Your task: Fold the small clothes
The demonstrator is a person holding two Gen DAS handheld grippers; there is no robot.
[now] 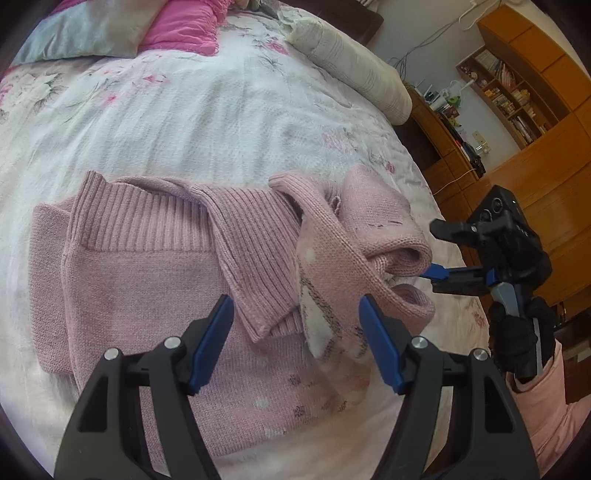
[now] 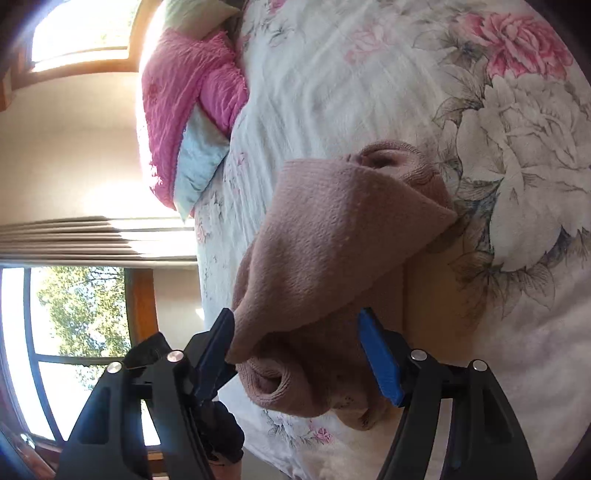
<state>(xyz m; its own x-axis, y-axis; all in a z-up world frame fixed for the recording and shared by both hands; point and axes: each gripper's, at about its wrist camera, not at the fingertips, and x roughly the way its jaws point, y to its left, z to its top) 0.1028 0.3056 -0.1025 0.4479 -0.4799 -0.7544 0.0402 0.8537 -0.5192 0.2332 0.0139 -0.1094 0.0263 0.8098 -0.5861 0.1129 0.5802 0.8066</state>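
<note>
- A small pink knit sweater (image 1: 147,288) lies on the bed, ribbed hem turned toward the pillows, with white dots and grey motifs near its lower edge.
- One sleeve (image 1: 255,258) with a ribbed cuff is folded across the body; the other sleeve (image 1: 384,229) is bunched and raised at the sweater's right side, its folds open like tubes.
- The left gripper (image 1: 295,332) hovers over the sweater's middle, its blue-padded jaws spread wide and holding nothing.
- The right gripper (image 2: 295,347) sits at the bunched sleeve; in its own view the jaws stand apart with pink knit between them, the left pad touching the fabric. Whether it grips is not clear.
- In the left wrist view a black-gloved hand (image 1: 517,339) with a pale pink cuff holds the right gripper's handle.
- The surface is a white quilted bedspread (image 1: 221,122) printed with pink and grey flowers.
- A pink and pale blue pillow (image 1: 177,26) and a cream bolster (image 1: 354,62) lie at the head of the bed.
- Wooden cabinets with a bookshelf (image 1: 509,96) stand at one side; a bright window (image 2: 81,314) with trees outside shows at the other.
</note>
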